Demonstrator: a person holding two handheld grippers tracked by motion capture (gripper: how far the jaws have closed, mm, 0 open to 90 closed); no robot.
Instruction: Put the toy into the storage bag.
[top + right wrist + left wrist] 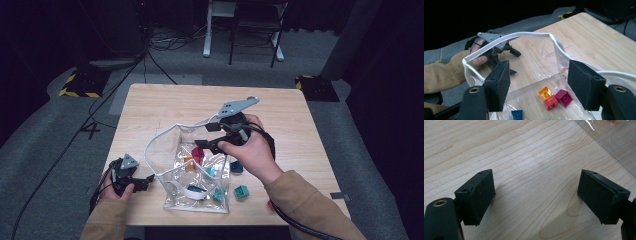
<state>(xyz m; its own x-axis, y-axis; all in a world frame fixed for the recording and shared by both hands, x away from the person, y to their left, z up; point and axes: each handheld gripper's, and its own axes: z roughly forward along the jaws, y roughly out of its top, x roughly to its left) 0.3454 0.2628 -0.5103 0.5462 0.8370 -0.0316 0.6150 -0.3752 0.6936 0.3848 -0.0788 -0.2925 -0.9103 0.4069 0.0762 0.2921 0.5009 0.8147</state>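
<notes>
A clear plastic pouch (170, 165) with a white rim (524, 34) lies open on the wooden table (165, 105). Inside it are a magenta brick (564, 97), an orange brick (545, 92), a red brick (551, 102) and a blue one (517, 115). My right gripper (537, 75) hovers over the pouch's mouth (206, 136), jaws open with nothing between the pads. My left gripper (146, 181) rests low at the table's front left, just beside the pouch's near-left corner (614, 142). Its jaws (536, 187) stand open over bare wood.
Two teal bricks lie on the table outside the pouch, to its right: one (241, 192) near the front edge, a darker one (236, 166) by my right wrist. Cables trail off the table's front. A dark floor with a chair base lies beyond.
</notes>
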